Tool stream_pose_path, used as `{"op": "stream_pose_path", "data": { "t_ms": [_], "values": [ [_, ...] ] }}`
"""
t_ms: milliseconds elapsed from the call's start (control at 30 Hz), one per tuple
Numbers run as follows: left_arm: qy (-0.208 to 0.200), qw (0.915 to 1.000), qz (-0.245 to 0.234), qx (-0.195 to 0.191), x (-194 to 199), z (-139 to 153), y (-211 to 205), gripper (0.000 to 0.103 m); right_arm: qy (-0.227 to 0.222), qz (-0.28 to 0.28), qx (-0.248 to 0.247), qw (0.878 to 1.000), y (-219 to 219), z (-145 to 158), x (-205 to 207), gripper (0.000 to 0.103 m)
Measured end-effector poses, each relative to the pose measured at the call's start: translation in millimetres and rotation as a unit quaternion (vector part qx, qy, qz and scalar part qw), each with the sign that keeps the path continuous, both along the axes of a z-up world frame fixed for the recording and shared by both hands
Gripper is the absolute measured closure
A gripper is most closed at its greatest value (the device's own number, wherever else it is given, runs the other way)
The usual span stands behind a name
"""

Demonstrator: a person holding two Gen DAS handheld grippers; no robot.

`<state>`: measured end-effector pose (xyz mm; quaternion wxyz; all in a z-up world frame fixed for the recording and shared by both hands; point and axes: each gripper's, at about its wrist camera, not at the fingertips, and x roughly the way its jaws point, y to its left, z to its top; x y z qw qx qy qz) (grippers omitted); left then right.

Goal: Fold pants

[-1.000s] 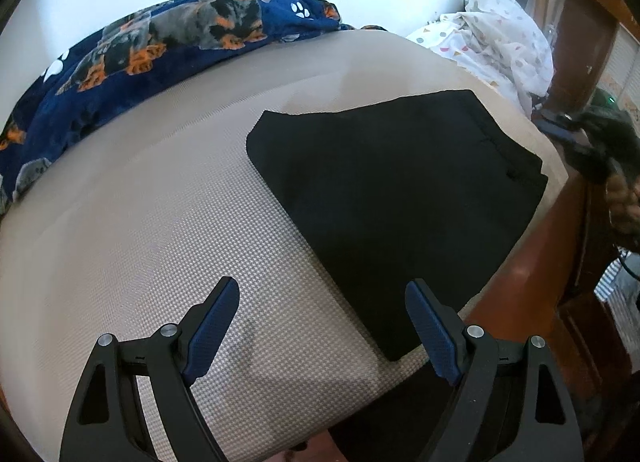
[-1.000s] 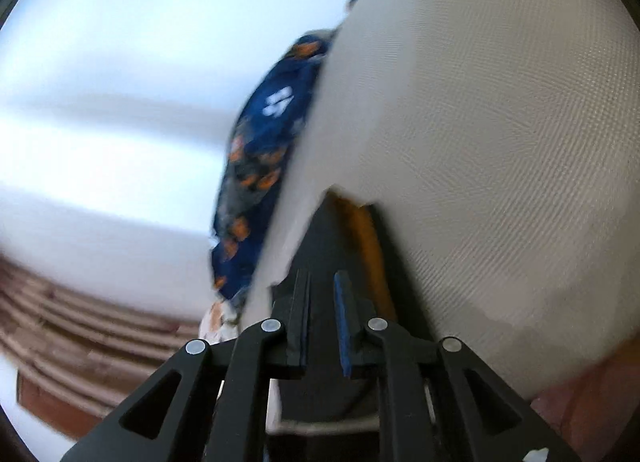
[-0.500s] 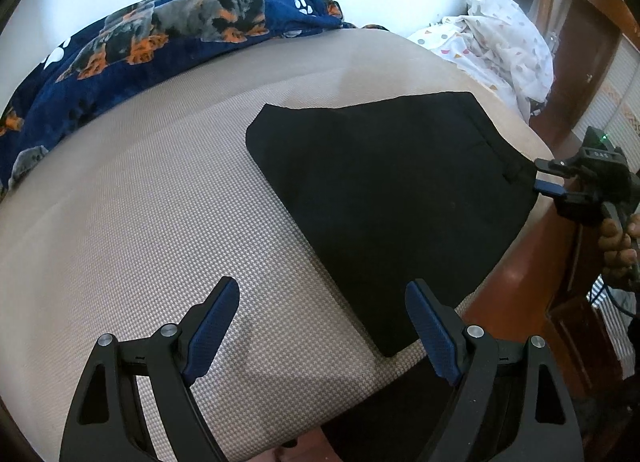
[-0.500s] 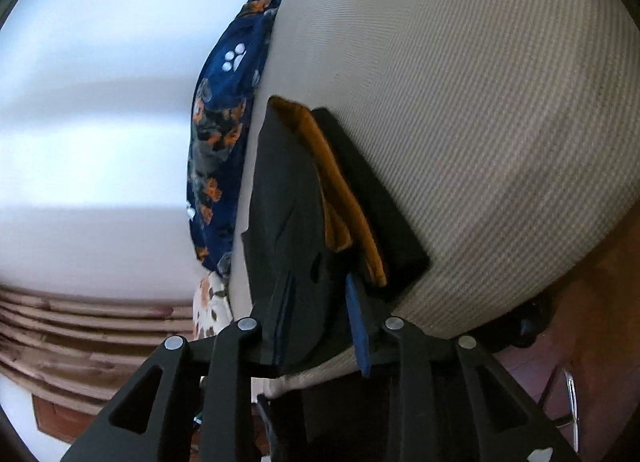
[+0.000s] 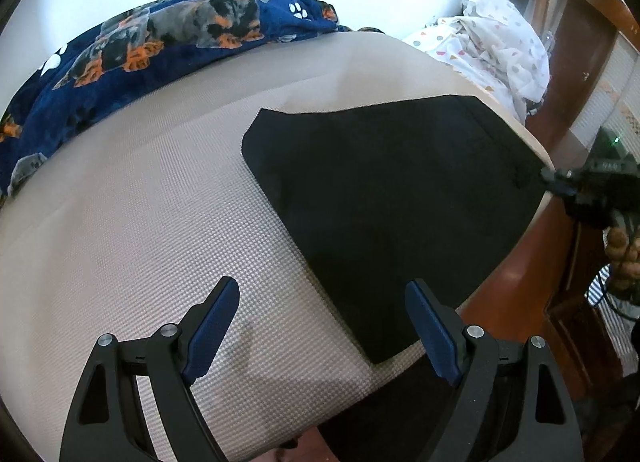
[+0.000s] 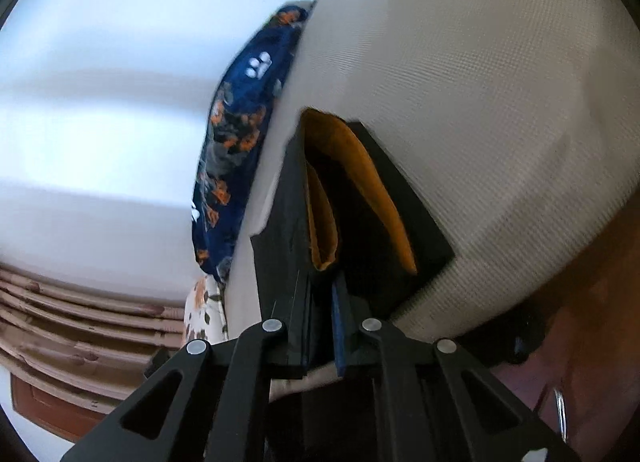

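Observation:
Black pants lie folded flat on a beige mattress. My left gripper hovers open above the pants' near corner, with nothing held. At the pants' right edge my right gripper bites the waistband. In the right wrist view its jaws are closing, with the upper layer of black fabric between the pads. That layer is raised off the lower one, baring an orange lining.
A navy blanket with dog prints lies along the mattress's far side, by the white wall. A white spotted cloth is heaped at the far right. A wooden bed frame borders the right edge, where a hand holds the right gripper.
The right gripper came in from the right to the pants' waist edge, widened its jaws, then narrowed them on the top layer. The left gripper kept still.

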<state>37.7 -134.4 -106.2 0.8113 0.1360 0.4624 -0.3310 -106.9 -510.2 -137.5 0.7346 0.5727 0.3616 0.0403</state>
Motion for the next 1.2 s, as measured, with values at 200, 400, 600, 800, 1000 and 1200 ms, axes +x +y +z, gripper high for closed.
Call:
{"op": "stream_pose_path", "data": {
  "t_ms": [200, 400, 600, 800, 1000, 1200],
  "values": [
    [0.003, 0.9997, -0.012, 0.020, -3.3, -12.3, -6.3, 0.018, 0.032, -0.031, 0.065, 0.997, -8.1, -57.2, -10.5, 0.096],
    [0.011, 0.9995, -0.011, 0.028, 1.0, -23.6, -10.4, 0.018, 0.032, -0.027, 0.050, 0.998, -7.2, -52.3, -4.1, 0.097],
    [0.029, 0.9993, -0.008, 0.024, 4.6, -34.4, -8.9, 0.018, 0.029, -0.035, 0.064, 0.997, -10.2, -55.5, -14.7, 0.096],
    [0.028, 0.9994, -0.009, 0.020, 4.7, -36.0, -7.7, 0.018, 0.027, -0.030, 0.022, 0.999, -10.1, -42.6, -12.3, 0.092],
    [0.034, 0.9992, -0.009, 0.017, 7.5, -38.3, -7.6, 0.018, 0.031, -0.026, -0.003, 0.999, -9.2, -40.8, -13.6, 0.096],
    [0.037, 0.9992, -0.008, 0.016, 6.2, -39.6, -7.7, 0.017, 0.025, -0.026, 0.036, 0.999, -17.0, -49.0, -17.8, 0.096]
  ]
}}
